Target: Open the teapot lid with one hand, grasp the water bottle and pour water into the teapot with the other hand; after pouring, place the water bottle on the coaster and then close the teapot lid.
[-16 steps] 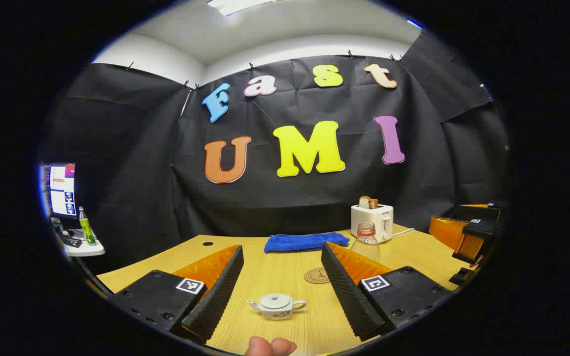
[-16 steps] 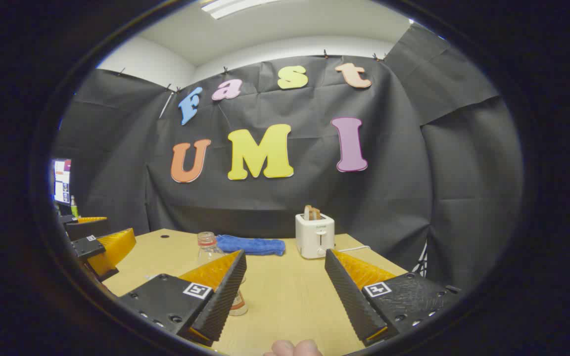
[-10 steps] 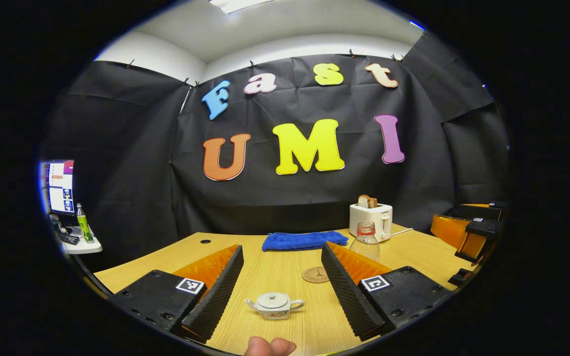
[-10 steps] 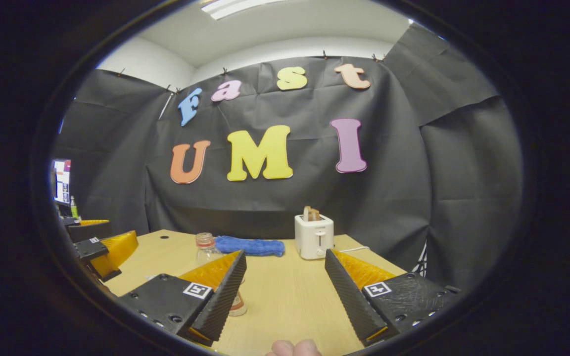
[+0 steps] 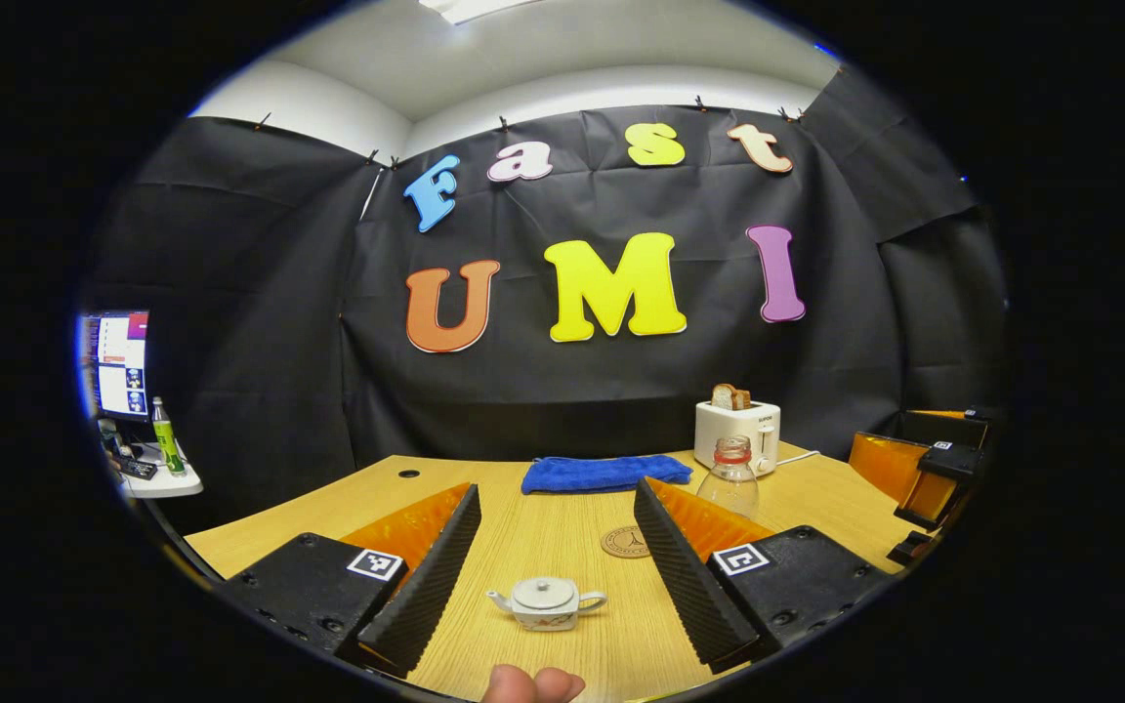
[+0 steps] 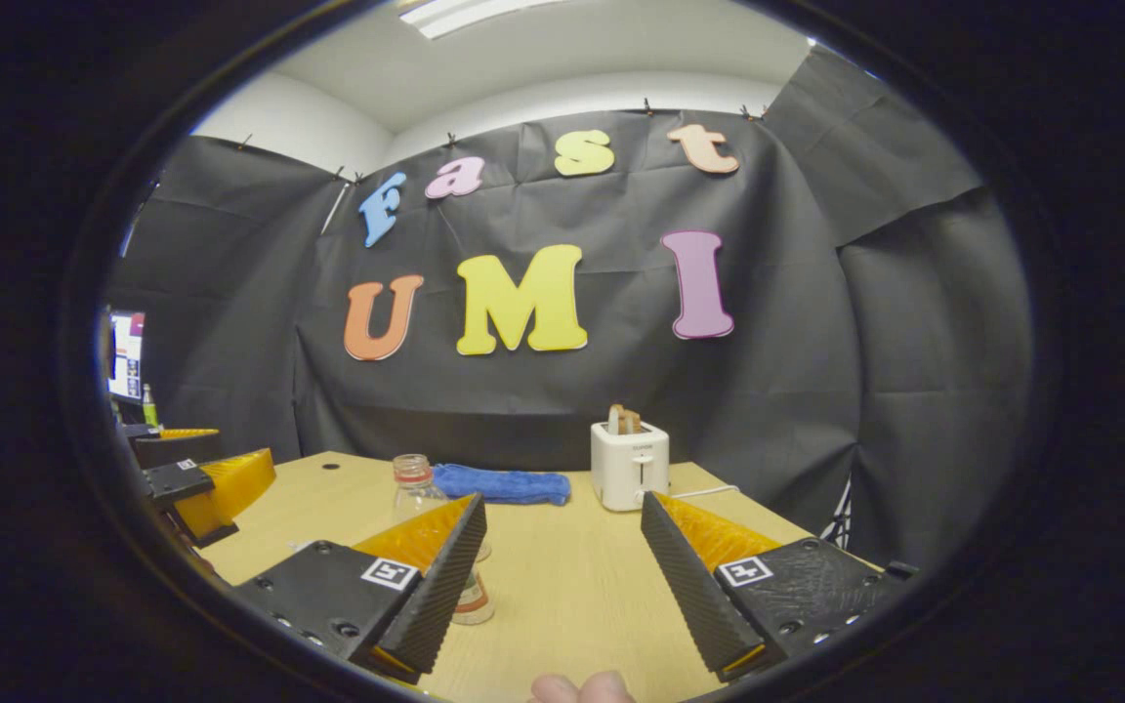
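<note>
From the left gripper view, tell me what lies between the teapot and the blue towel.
In the left gripper view, the round coaster lies on the table between the teapot and the blue towel; otherwise bare wood.

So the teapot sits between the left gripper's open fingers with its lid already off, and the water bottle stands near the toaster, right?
Not quite: the lid is still on the teapot, as the left gripper view shows. The rest holds: the teapot sits on the table between the open fingers of the left gripper, untouched, and the water bottle stands near the toaster.
</note>
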A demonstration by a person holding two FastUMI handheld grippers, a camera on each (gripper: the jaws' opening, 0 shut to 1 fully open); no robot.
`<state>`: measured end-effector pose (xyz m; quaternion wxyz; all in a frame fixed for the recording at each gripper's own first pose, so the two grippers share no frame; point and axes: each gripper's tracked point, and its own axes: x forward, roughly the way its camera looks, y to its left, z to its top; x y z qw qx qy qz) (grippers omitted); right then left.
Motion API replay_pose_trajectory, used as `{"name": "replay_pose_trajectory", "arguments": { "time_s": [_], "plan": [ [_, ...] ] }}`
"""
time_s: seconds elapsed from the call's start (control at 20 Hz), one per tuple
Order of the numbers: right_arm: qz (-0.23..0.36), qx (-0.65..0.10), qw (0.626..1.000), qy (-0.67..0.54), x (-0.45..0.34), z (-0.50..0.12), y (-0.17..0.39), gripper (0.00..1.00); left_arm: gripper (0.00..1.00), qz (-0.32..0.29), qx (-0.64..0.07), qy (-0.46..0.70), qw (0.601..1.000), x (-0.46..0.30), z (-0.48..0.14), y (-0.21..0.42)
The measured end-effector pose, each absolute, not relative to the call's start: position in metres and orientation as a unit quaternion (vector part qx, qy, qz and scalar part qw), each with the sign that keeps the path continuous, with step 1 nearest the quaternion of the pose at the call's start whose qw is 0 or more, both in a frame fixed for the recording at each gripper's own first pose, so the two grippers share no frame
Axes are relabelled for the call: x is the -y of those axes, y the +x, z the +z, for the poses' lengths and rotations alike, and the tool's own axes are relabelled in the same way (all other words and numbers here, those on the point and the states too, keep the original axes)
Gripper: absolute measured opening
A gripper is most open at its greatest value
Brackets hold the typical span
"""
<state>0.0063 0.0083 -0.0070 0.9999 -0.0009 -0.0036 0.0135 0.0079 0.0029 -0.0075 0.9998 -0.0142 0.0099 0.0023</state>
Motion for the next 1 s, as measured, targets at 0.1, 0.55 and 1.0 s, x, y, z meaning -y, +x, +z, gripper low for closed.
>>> {"name": "replay_pose_trajectory", "arguments": {
  "time_s": [0.1,0.55,1.0],
  "plan": [
    [0.015,0.002,1.0,-0.001,-0.009,-0.01,0.007,0.92,0.99,0.001,-0.01,-0.012,1.0,-0.002,-0.008,0.007],
    [0.02,-0.007,1.0,0.009,-0.003,-0.023,0.016,0.95,0.99,0.004,-0.042,-0.023,0.999,-0.015,-0.039,0.004],
    [0.015,-0.035,0.999,0.01,0.01,-0.049,0.022,0.92,0.99,-0.017,-0.097,-0.038,0.994,-0.008,-0.084,0.014]
  ]
}}
